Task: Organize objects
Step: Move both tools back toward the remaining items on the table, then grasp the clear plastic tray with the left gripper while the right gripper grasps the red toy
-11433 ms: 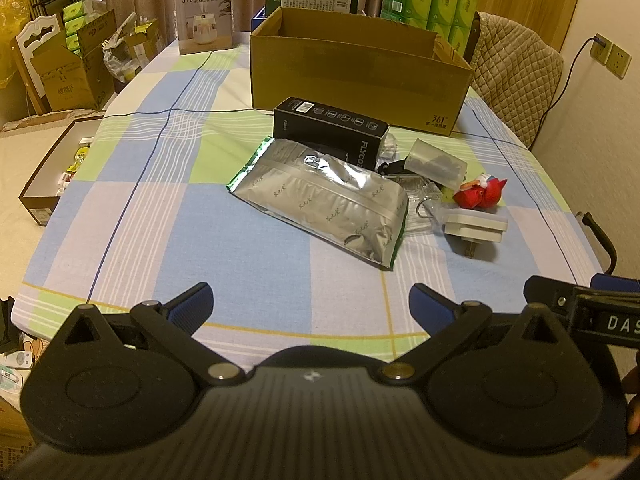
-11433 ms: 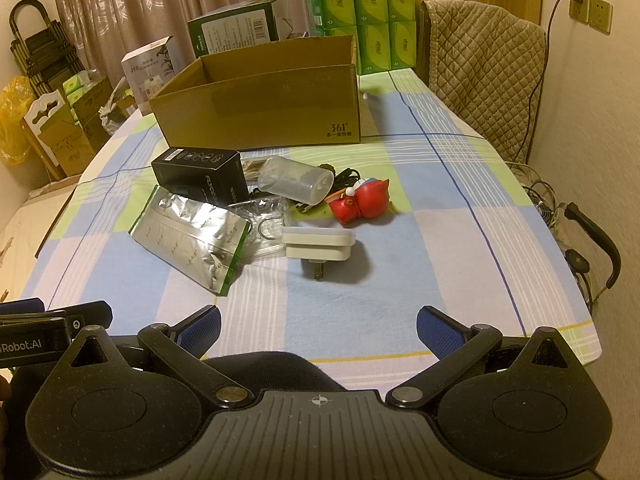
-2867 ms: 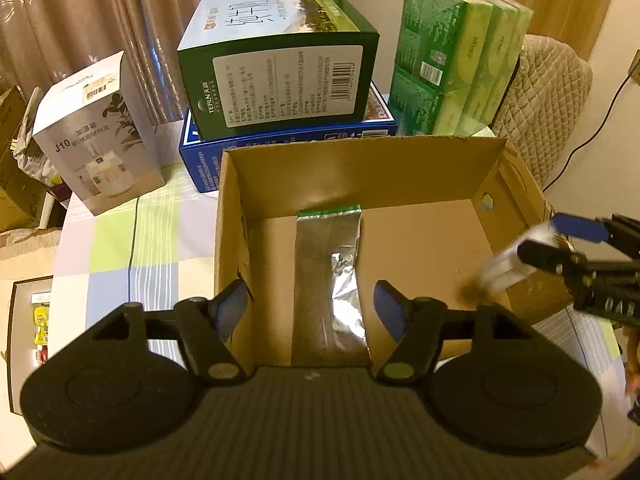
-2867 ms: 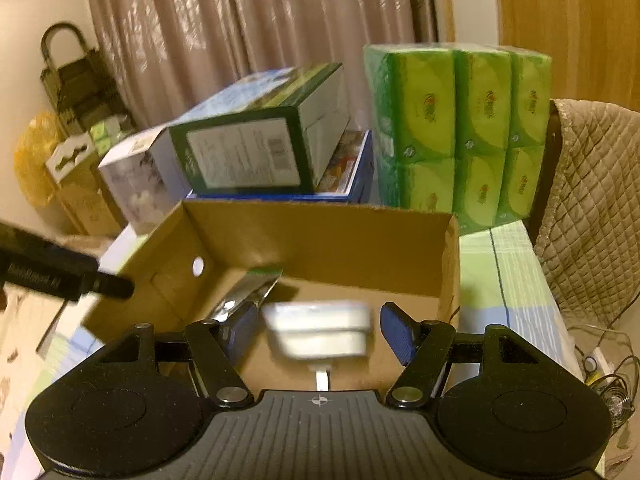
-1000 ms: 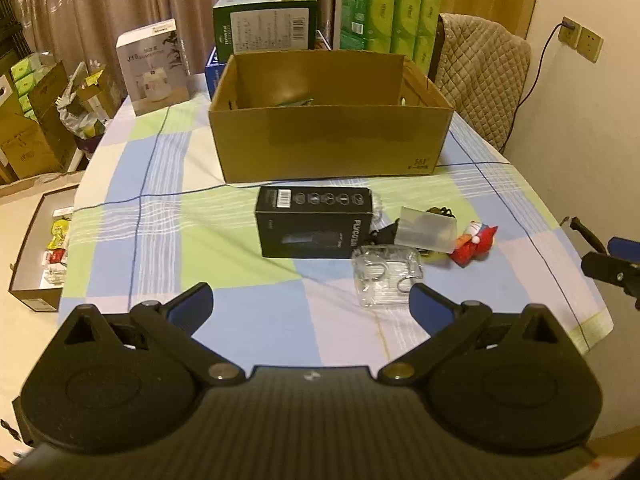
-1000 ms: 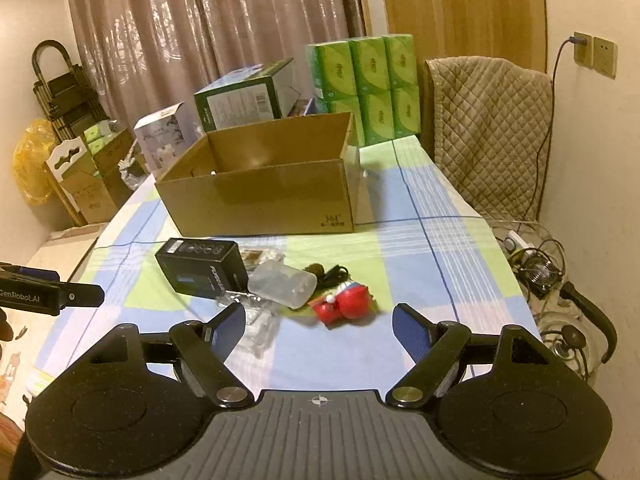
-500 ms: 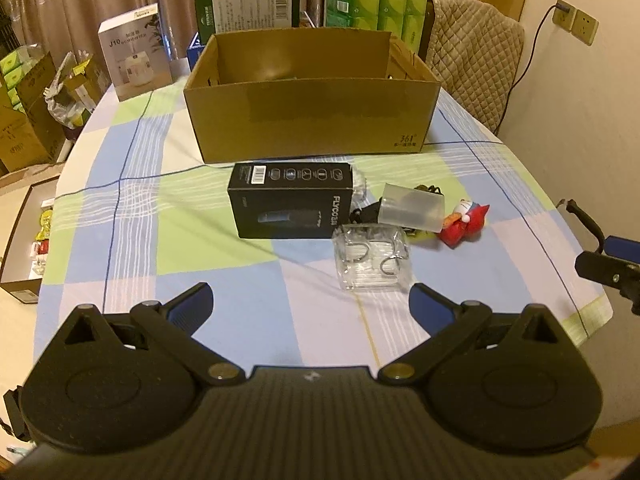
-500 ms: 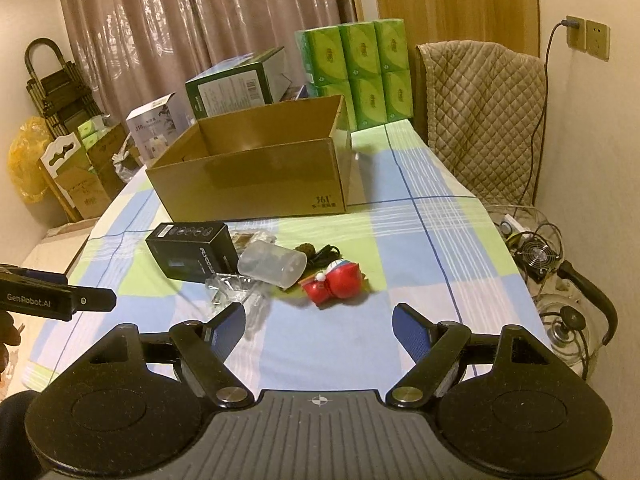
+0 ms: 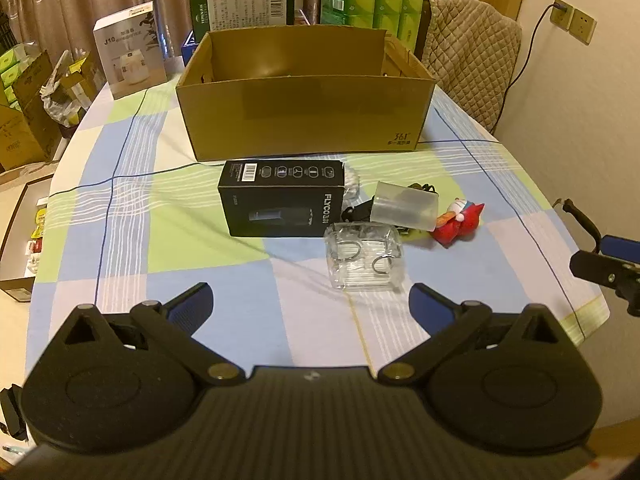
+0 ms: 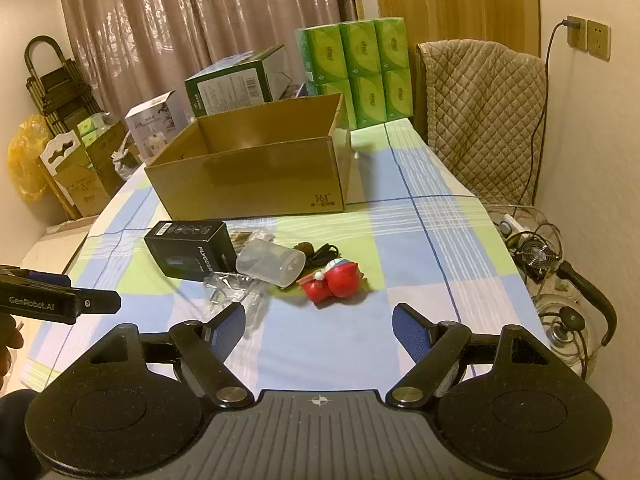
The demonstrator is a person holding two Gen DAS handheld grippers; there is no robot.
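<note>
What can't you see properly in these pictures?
- Inside of the cardboard box: its front wall hides the bottom, both views.
- Black cord: mostly behind the plastic cup, right view.
- Small print on the black box: too small, left view.

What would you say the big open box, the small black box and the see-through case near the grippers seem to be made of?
The big open box looks like plain brown cardboard, matte, with folded flaps. The small black box seems to be printed cardboard with a slight sheen and a barcode label. The see-through case appears to be glossy clear plastic; metal rings show through it.
</note>
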